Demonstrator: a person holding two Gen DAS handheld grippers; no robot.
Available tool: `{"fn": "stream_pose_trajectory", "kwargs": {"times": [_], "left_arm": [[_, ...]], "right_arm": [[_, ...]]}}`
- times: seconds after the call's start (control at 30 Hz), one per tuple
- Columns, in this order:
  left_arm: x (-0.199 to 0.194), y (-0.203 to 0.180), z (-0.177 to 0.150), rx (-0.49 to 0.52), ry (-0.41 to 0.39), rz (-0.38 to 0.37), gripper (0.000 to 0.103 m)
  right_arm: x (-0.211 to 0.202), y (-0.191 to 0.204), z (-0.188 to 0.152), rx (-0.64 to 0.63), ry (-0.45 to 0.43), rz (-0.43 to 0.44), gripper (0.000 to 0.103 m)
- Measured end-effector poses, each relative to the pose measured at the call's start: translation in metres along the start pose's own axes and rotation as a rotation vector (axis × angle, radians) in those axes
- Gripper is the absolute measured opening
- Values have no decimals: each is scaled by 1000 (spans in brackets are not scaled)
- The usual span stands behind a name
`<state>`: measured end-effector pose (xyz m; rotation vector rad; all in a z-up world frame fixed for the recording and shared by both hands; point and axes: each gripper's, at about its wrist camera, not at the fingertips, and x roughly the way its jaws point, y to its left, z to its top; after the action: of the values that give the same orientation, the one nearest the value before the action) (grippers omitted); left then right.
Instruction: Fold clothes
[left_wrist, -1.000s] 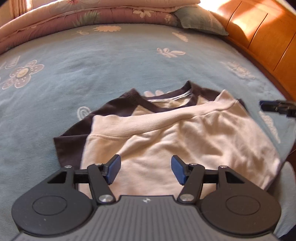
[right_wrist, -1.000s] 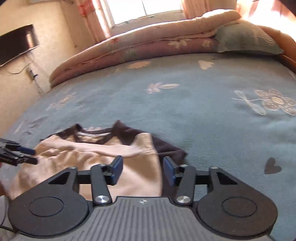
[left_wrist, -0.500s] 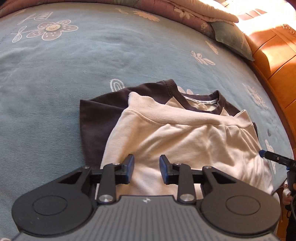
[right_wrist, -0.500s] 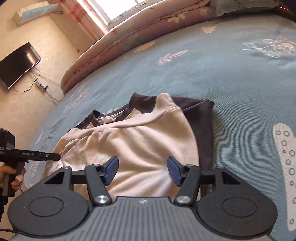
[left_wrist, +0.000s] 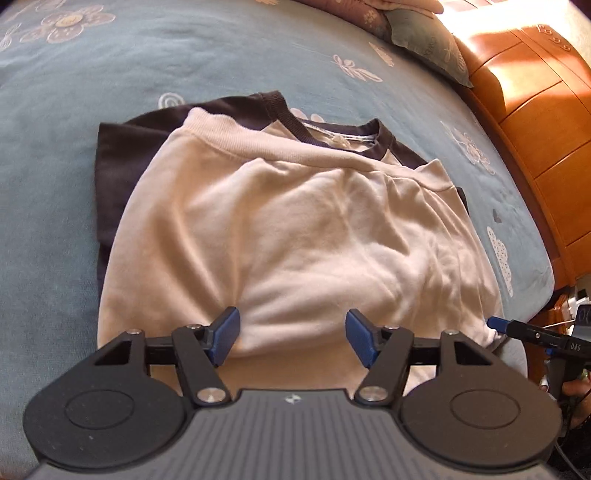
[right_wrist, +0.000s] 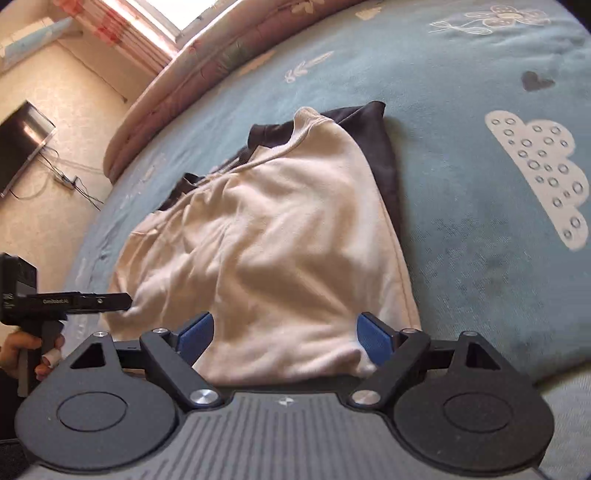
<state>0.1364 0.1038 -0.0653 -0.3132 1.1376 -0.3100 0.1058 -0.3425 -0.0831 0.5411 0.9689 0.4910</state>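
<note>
The shirt (left_wrist: 295, 229), cream with dark sleeves and collar, lies on the bed (left_wrist: 55, 184) at its near edge, hem doubled up toward the collar. It looks soft, light and limp, likely to sag and crease; the doubled near fold, at its corners, seems the best hold. The left tongs (left_wrist: 291, 338) and right tongs (right_wrist: 284, 338) both gape wide and empty, low over that near fold, one toward each corner.

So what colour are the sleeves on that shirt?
The sleeves are dark brown, almost black, against the cream shirt body; clearest in the left wrist view.
</note>
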Motion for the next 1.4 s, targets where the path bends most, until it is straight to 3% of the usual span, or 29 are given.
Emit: {"fn": "stream_pose_trajectory", "kwargs": {"times": [0.1, 0.27, 0.43, 0.67, 1.03, 1.23, 1.4], "left_arm": [[-10, -8, -2, 7, 11, 37, 65], [-14, -25, -15, 5, 29, 10, 69], [-2, -11, -44, -46, 106, 52, 68], [-28, 2, -48, -71, 36, 16, 71], [-16, 15, -48, -96, 12, -72, 72], [-17, 16, -50, -78, 10, -77, 72], [-25, 35, -64, -136, 2, -95, 73]], "right_arm": [[-8, 5, 1, 6, -21, 21, 92], [2, 31, 7, -40, -20, 50, 94], [24, 40, -11, -76, 50, -46, 94], [16, 38, -17, -63, 48, -91, 97], [-5, 63, -31, -139, 36, -181, 97], [1, 70, -24, -165, 33, -170, 97], [11, 75, -16, -198, 37, -161, 98]]}}
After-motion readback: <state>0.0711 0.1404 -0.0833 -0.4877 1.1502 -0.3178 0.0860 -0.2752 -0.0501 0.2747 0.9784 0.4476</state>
